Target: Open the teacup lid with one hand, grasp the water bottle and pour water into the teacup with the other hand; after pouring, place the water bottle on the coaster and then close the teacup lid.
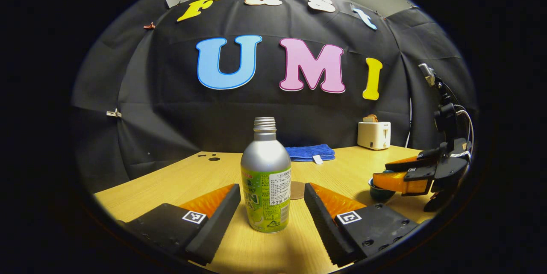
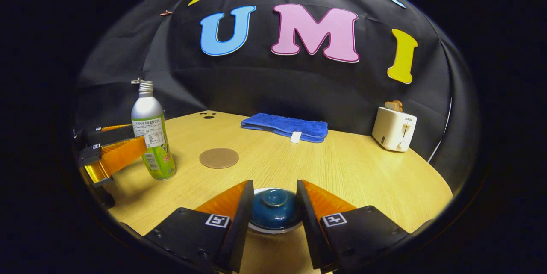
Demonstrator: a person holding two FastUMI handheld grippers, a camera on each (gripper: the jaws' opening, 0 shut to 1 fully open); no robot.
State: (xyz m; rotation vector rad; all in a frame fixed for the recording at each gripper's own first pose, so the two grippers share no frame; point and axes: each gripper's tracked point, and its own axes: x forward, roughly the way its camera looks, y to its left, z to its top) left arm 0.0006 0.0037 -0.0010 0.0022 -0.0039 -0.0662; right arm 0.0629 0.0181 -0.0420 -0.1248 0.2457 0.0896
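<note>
In the left gripper view, the left gripper [image 1: 269, 205] stands open around an uncapped silver water bottle [image 1: 266, 180] with a green label, centre frame, untouched. In the right gripper view, the right gripper [image 2: 270, 205] brackets the blue teacup lid [image 2: 274, 208] at bottom centre; whether its fingers are touching it cannot be told.

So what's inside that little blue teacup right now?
Can't tell: the blue lid sits on the teacup, covering its inside. The right gripper straddles the lid, fingers apart.
</note>
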